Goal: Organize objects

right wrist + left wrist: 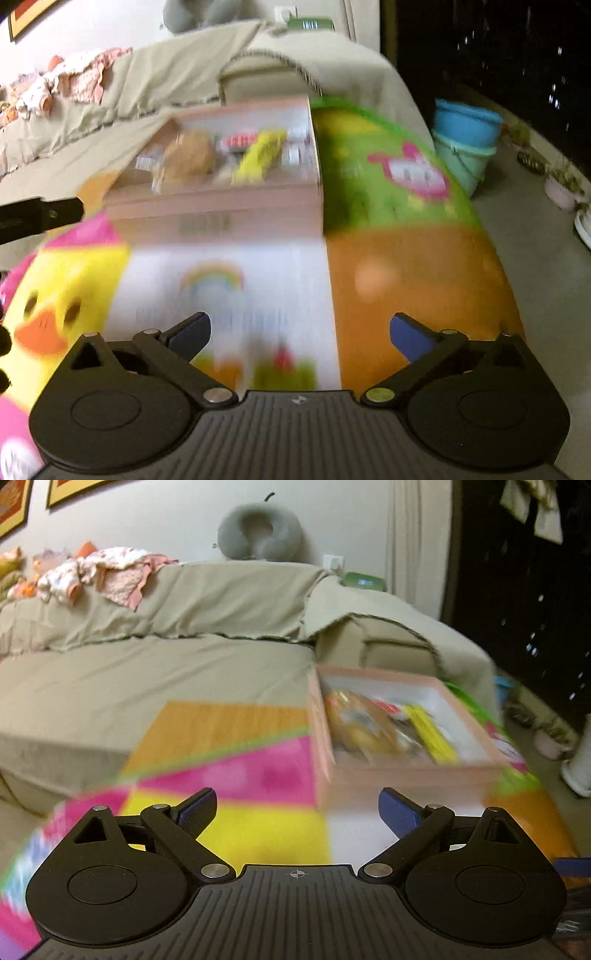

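Note:
A pink open box [406, 775] sits on a colourful play mat [258, 834] in front of a sofa. It holds several blurred items, among them a yellow packet [430, 734] and a brownish bag [364, 723]. My left gripper [297, 808] is open and empty, just short of the box's near left corner. In the right wrist view the box [221, 206] lies ahead with the yellow packet [260, 157] and brown bag [188, 153] inside. My right gripper [300, 330] is open and empty above the mat [406, 280]. The left gripper's body shows at the left edge [37, 218].
A beige covered sofa [155, 664] stands behind the mat, with baby clothes [103, 572] and a grey neck pillow [258, 531] on its back. Blue and green tubs [467, 136] and plant pots [561, 188] stand on the floor at the right. Both views are motion-blurred.

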